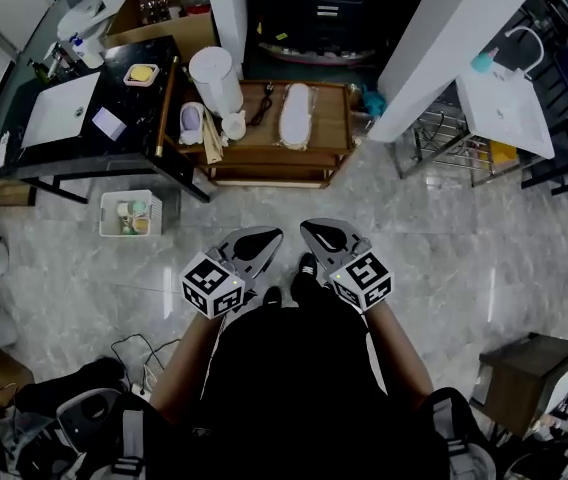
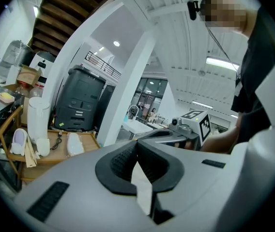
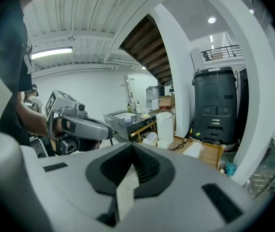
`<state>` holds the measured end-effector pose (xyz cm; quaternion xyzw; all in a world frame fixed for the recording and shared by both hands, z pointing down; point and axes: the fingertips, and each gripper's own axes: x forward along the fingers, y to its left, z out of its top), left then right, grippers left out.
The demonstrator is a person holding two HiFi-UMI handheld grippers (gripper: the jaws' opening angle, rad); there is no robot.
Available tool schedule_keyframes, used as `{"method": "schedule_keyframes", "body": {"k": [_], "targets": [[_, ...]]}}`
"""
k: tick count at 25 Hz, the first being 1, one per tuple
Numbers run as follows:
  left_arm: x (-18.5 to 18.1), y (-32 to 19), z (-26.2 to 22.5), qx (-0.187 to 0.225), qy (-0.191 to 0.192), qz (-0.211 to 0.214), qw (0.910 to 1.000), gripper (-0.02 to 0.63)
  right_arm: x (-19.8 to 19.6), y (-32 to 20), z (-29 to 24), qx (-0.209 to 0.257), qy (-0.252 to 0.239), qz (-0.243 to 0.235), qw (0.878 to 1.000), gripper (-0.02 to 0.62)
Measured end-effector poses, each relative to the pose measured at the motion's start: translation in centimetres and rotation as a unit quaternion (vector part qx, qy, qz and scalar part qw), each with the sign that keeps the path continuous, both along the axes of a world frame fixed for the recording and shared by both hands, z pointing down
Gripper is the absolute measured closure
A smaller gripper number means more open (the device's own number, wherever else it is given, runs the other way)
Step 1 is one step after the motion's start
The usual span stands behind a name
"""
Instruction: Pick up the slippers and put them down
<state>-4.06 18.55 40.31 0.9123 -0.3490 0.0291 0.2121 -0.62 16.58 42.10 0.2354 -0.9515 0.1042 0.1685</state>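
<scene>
**Marble floor, slippers well away on the low table**

Pale marble floor (image 1: 414,228) fills the room, and at its far side sits a low wooden table (image 1: 334,118). A white slipper (image 1: 294,115) lies flat on the tabletop. What looks like a lilac-lined slipper (image 1: 192,120) is propped at the table's left end, beside a tall white cylinder (image 1: 215,78). Both are well apart from the grippers. The left gripper (image 1: 267,237) and right gripper (image 1: 310,230) hang close to the person's body. Each has its jaws pressed together with nothing between them, pointing toward the table.
</scene>
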Motion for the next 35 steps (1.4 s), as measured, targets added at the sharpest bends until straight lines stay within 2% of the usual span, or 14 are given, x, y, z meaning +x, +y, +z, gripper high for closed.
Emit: {"method": "schedule_keyframes", "body": {"k": [17, 24, 35], "targets": [[2.7, -6.9, -0.2, -0.003, -0.018, -0.089, 0.9959, 0.595, 3.3, -7.4, 0.1, -0.006, -0.008, -0.077, 0.997, 0.588], [4.0, -9.4, -0.5, 0.000, -0.025, -0.103, 0.9944, 0.595, 4.8, -9.9, 0.1, -0.002, -0.014, -0.087, 0.996, 0.588], [5.2, -12.0, -0.1, 0.004, -0.034, -0.099, 0.9945, 0.595, 6.3, -12.7, 0.5, 0.000, -0.019, -0.077, 0.997, 0.588]]}}
